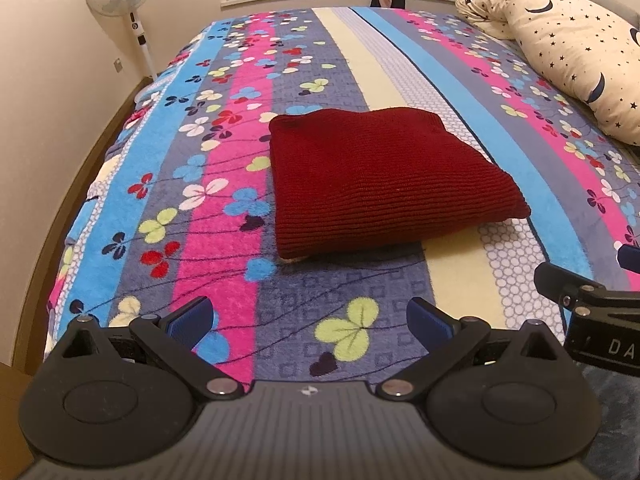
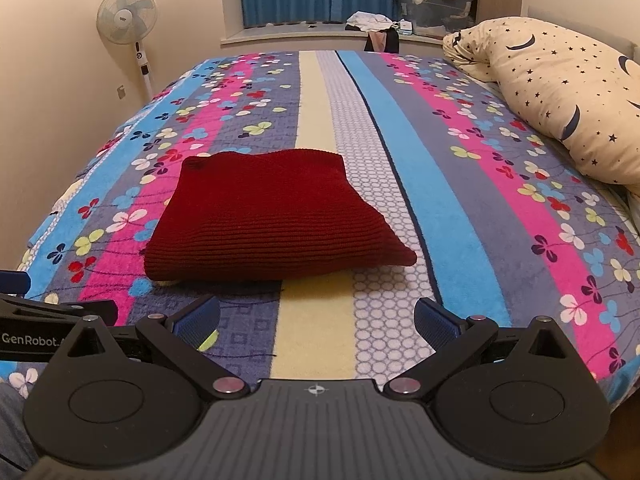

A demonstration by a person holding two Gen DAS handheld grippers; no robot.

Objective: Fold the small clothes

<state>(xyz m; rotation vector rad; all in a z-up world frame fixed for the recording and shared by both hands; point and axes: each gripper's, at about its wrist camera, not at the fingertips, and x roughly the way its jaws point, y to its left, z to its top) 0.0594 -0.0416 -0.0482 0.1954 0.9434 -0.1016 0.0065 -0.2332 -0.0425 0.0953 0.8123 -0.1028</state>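
A dark red knitted garment [image 1: 380, 180] lies folded into a thick, roughly square stack on the striped flowered blanket [image 1: 224, 184]. It also shows in the right wrist view [image 2: 272, 224]. My left gripper [image 1: 310, 320] is open and empty, held back from the garment's near edge. My right gripper [image 2: 316, 320] is open and empty, also short of the garment, which lies ahead and to its left. The right gripper's body shows at the right edge of the left wrist view [image 1: 592, 312]; the left gripper's body shows at the left edge of the right wrist view [image 2: 44, 328].
A cream pillow with stars and moons [image 2: 560, 92] lies at the bed's far right. A standing fan [image 2: 128, 20] stands by the left wall. Beyond the bed, a window ledge holds clothes [image 2: 372, 22] and a plastic storage box [image 2: 436, 4].
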